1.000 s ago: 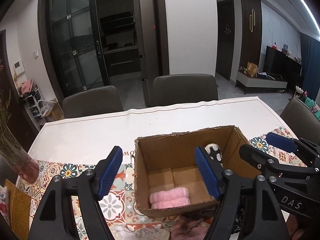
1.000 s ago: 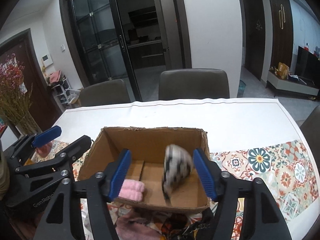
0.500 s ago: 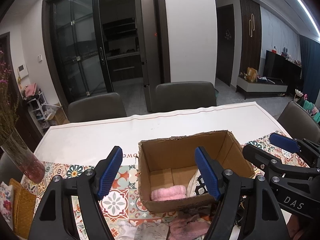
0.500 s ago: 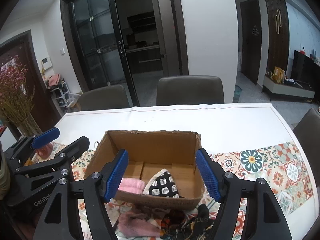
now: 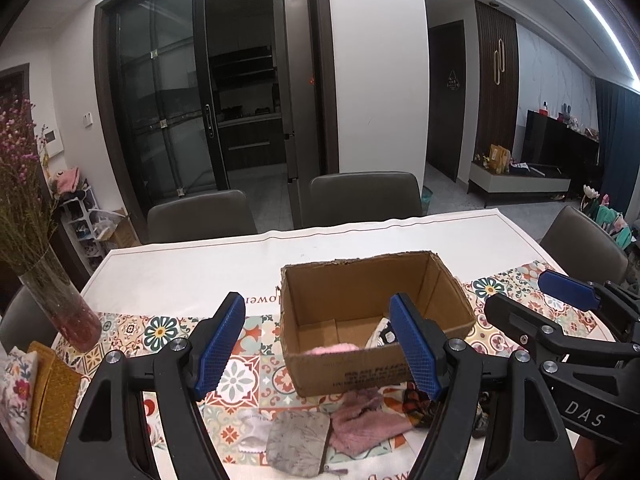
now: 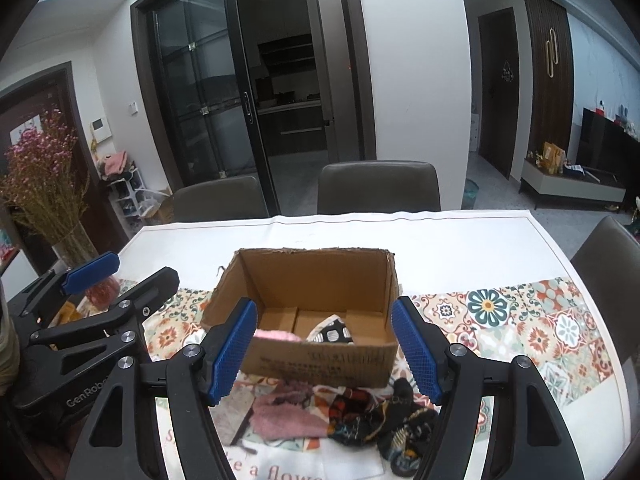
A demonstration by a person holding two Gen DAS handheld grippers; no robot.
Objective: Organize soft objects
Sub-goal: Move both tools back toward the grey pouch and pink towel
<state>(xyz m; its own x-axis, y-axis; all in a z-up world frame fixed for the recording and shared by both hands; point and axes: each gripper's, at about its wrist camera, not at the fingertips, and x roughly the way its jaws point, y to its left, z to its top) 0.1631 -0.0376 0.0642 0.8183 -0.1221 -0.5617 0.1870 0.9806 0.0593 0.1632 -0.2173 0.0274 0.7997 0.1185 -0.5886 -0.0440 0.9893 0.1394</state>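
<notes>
Jaws wide and empty on left gripper and right gripper; pink knit piece heaped at table's near edge, below cardboard box, nearer right.

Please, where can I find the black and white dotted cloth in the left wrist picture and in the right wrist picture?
Left wrist view: the black and white dotted cloth lies inside the cardboard box, at its right, partly behind the left gripper's right finger.
Right wrist view: it lies at the box's middle front, right of the pink fluffy cloth.
Shared landmark: the pink fluffy cloth beside it in the box.
</notes>
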